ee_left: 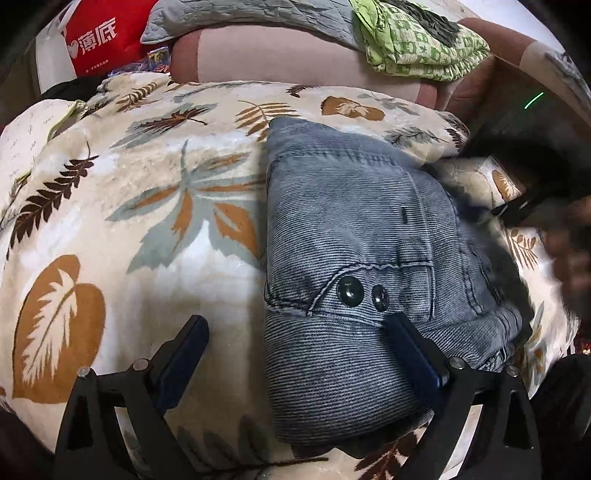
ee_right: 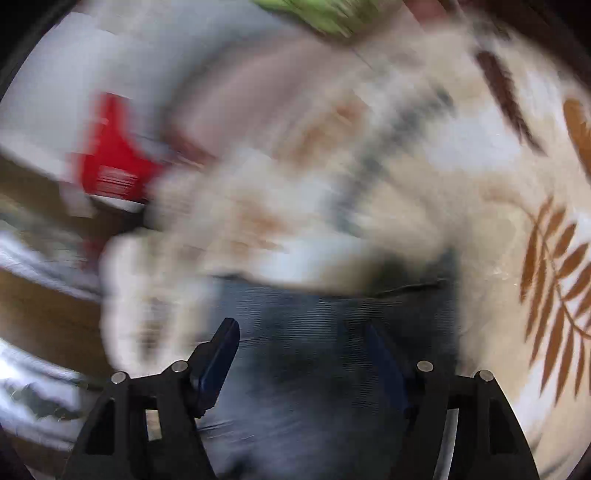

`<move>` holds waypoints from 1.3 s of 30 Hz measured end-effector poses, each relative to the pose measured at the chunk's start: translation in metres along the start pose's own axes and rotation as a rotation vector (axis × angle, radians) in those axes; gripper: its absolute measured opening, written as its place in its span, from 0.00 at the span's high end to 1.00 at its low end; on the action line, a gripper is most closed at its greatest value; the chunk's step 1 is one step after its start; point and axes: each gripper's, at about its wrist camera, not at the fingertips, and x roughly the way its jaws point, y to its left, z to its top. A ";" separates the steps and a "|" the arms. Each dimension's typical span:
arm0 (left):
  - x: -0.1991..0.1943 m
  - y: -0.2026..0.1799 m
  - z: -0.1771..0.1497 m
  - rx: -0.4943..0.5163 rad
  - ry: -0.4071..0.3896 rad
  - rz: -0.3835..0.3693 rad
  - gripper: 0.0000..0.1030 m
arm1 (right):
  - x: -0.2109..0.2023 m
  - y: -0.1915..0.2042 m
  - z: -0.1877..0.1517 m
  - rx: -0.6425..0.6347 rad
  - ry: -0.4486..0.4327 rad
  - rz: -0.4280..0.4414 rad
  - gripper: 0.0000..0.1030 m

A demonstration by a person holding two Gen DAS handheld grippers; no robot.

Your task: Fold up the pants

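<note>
Blue-grey denim pants (ee_left: 362,251) lie folded into a compact bundle on a cream leaf-print blanket (ee_left: 129,221), two dark buttons facing up. My left gripper (ee_left: 299,328) is open and empty; its right finger hovers over the bundle's near part, its left finger over the blanket. The right gripper shows blurred at the right edge of the left wrist view (ee_left: 517,210), beside the bundle. In the heavily blurred right wrist view the right gripper (ee_right: 301,332) is open over the pants (ee_right: 314,332), holding nothing.
A green patterned cloth (ee_left: 417,40) and a grey quilt (ee_left: 240,18) lie on a pink cushion (ee_left: 295,62) behind the blanket. A red bag with white lettering (ee_left: 96,37) stands at the back left.
</note>
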 end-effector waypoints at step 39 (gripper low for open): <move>-0.010 0.019 -0.010 -0.129 0.006 -0.188 0.03 | 0.026 0.202 -0.003 -0.625 0.067 -0.287 0.20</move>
